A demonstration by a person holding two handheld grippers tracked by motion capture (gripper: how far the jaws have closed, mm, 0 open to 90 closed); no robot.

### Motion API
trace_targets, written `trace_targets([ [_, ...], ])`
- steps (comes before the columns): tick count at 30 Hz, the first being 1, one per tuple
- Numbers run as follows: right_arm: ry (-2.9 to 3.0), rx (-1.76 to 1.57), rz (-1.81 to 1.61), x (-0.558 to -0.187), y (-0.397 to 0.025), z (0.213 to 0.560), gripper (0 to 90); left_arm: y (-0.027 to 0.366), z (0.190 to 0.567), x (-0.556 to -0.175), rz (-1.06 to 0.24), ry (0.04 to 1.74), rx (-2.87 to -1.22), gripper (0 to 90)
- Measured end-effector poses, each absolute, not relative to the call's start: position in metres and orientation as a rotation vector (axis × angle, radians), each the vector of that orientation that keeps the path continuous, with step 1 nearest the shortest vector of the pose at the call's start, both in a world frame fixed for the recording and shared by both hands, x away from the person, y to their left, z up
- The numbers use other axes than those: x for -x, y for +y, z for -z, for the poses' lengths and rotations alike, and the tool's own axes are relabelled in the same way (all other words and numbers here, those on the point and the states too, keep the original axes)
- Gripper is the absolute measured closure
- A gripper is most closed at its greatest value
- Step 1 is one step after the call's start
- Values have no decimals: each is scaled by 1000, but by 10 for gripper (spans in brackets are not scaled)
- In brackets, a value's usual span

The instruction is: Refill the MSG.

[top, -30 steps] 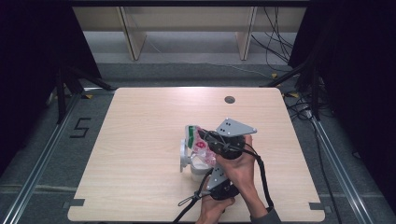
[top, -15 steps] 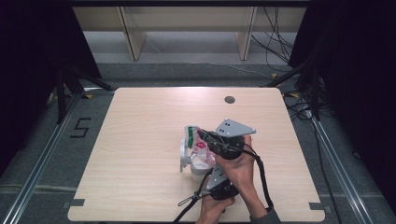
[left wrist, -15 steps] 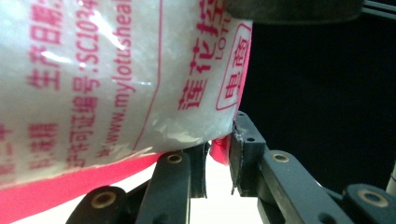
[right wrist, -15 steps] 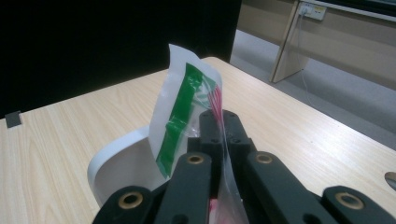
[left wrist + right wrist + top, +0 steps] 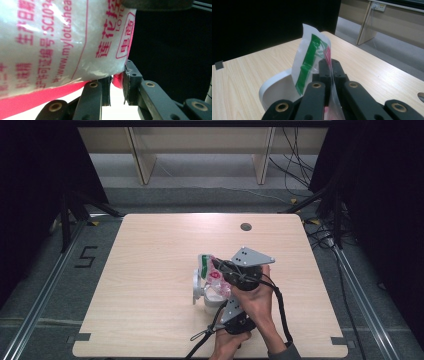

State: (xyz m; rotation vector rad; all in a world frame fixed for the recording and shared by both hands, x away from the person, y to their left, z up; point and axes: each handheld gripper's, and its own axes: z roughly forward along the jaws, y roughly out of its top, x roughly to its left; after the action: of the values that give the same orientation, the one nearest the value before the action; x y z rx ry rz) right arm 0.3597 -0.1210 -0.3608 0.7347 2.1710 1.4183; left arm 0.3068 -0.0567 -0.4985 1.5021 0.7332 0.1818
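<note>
A clear plastic bag of white granules, printed in pink with a green strip at its top, is held over a white container right of the table's middle. My right gripper, under its grey plate, is shut on the bag's upper edge; its jaws meet on the film beside the green strip. My left gripper comes from below, and its jaws are pinched on the pink bottom corner of the bag. The container's white rim sits just behind the bag.
The wooden table has a round cable hole near its far edge. Dark curtains stand on both sides, and pale shelf legs rise beyond the table. Cables trail from both grippers toward the front edge.
</note>
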Motion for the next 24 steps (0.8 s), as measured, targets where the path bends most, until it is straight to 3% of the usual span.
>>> trace_targets([
  [24,2171,-754,-1430,-359,-121,361,900,-56,498,-307,-180,737,-1502,778],
])
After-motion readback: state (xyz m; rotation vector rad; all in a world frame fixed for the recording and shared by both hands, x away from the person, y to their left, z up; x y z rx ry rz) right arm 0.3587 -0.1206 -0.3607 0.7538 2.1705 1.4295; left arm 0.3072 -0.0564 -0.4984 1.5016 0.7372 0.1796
